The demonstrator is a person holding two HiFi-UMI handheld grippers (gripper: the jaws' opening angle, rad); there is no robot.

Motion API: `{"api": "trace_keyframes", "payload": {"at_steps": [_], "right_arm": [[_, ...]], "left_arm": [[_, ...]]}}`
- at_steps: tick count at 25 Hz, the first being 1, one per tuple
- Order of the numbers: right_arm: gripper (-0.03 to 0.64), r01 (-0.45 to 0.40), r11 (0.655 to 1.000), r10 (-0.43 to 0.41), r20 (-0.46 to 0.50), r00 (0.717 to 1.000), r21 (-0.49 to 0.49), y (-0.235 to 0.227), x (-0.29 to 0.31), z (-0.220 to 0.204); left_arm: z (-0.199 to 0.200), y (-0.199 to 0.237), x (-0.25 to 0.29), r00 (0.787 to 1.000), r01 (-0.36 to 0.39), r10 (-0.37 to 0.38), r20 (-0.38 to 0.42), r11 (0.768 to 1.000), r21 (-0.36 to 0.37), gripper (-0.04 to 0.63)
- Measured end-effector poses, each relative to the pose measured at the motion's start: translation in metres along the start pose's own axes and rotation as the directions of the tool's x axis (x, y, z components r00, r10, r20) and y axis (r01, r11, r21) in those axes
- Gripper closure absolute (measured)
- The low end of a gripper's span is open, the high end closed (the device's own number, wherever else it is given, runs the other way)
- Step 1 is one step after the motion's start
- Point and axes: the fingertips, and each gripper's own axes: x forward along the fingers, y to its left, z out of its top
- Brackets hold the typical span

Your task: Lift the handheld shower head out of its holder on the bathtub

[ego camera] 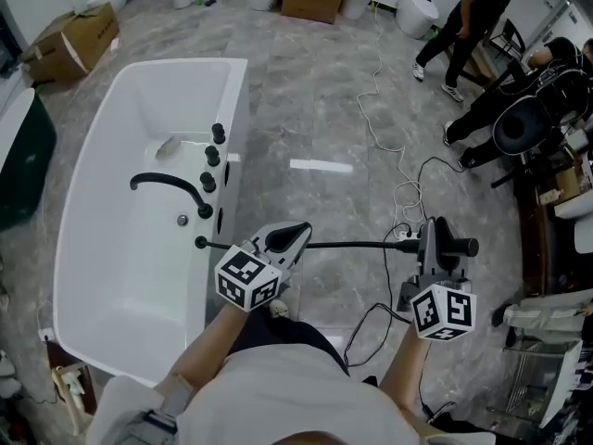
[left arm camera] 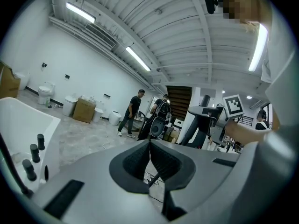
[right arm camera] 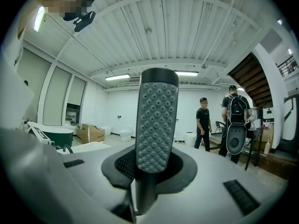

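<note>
Head view, with both gripper views. The handheld shower head (ego camera: 456, 246) sits right of centre in the head view, clear of its holder and well apart from the white bathtub (ego camera: 236, 109), which fills the left of the frame. It hangs over the grey floor (ego camera: 324, 109). I read its long axis as running straight across the head view, left to right, with the spray end pointing toward the right edge. In the right gripper view the same shower head (right arm camera: 156, 120) stands upright through the middle of the frame. Its studded spray face is turned to the camera and its handle drops between the fingers. The right gripper (ego camera: 432, 237) (right arm camera: 152, 168) pinches that handle, one dark pad on either side of it. From the handle the black hose (ego camera: 357, 245) runs level toward the left of the head view, passes at the left gripper (ego camera: 298, 233) and reaches the tub rim below the black faucet (ego camera: 171, 185). In the left gripper view the left gripper (left arm camera: 150, 157) has its fingers pressed together along a thin seam. The hose (left arm camera: 155, 177) shows just beneath them, and I cannot tell whether they nip it.
</note>
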Motion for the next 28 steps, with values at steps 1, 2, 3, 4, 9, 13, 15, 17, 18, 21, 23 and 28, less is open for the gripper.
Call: {"api": "trace_keyframes", "payload": {"at_steps": [1, 2, 3, 4, 9, 13, 15, 17, 18, 21, 23, 28], "right_arm": [[0.532, -0.002, 1.000, 0.002, 0.001, 1.000, 0.000, 0.001, 0.001, 0.000], [0.532, -0.003, 1.000, 0.003, 0.001, 1.000, -0.001, 0.002, 0.001, 0.000], [0.532, -0.004, 1.000, 0.004, 0.000, 1.000, -0.003, 0.002, 0.002, -0.001], [0.532, -0.004, 1.000, 0.004, -0.001, 1.000, -0.002, 0.002, 0.002, -0.001], [0.532, 0.013, 0.999, -0.013, 0.003, 1.000, 0.033, -0.009, 0.002, -0.003], [0.532, 0.012, 0.999, -0.012, -0.001, 1.000, 0.038, -0.012, 0.002, -0.008], [0.532, 0.011, 0.999, -0.011, -0.006, 1.000, 0.037, -0.012, 0.001, -0.010], [0.532, 0.013, 0.999, -0.012, -0.010, 1.000, 0.038, -0.012, 0.000, -0.011], [0.532, 0.014, 0.999, -0.013, -0.011, 1.000, 0.039, -0.013, 0.000, -0.011], [0.532, 0.017, 0.999, -0.016, -0.013, 1.000, 0.049, -0.016, 0.001, -0.012], [0.532, 0.018, 0.998, -0.018, -0.015, 1.000, 0.055, -0.017, 0.002, -0.013], [0.532, 0.006, 0.999, -0.005, -0.019, 1.000, 0.033, -0.014, 0.006, -0.014]], "left_arm": [[0.000, 0.001, -0.001, 1.000, -0.003, 0.003, -0.001, 1.000, 0.000, 0.583], [0.000, 0.001, -0.002, 1.000, -0.006, 0.006, -0.002, 1.000, 0.000, 0.583], [0.000, 0.002, -0.002, 1.000, -0.009, 0.009, -0.002, 1.000, -0.001, 0.583], [0.000, 0.002, -0.002, 1.000, -0.012, 0.012, -0.001, 1.000, -0.002, 0.583], [0.000, 0.002, -0.001, 1.000, -0.020, 0.020, -0.003, 1.000, -0.001, 0.583], [-0.002, 0.004, -0.001, 1.000, -0.025, 0.025, -0.007, 1.000, 0.000, 0.583], [-0.003, 0.004, -0.001, 1.000, -0.025, 0.025, -0.010, 1.000, 0.001, 0.583], [-0.003, 0.002, 0.000, 1.000, -0.023, 0.023, -0.012, 1.000, 0.002, 0.583], [-0.003, 0.002, 0.000, 1.000, -0.023, 0.023, -0.013, 1.000, 0.002, 0.583], [-0.005, 0.001, 0.000, 1.000, -0.022, 0.023, -0.020, 1.000, 0.002, 0.583], [-0.006, 0.001, -0.001, 0.999, -0.023, 0.023, -0.023, 1.000, 0.002, 0.583], [-0.007, 0.004, -0.001, 0.999, -0.030, 0.030, -0.023, 1.000, -0.001, 0.583]]}}
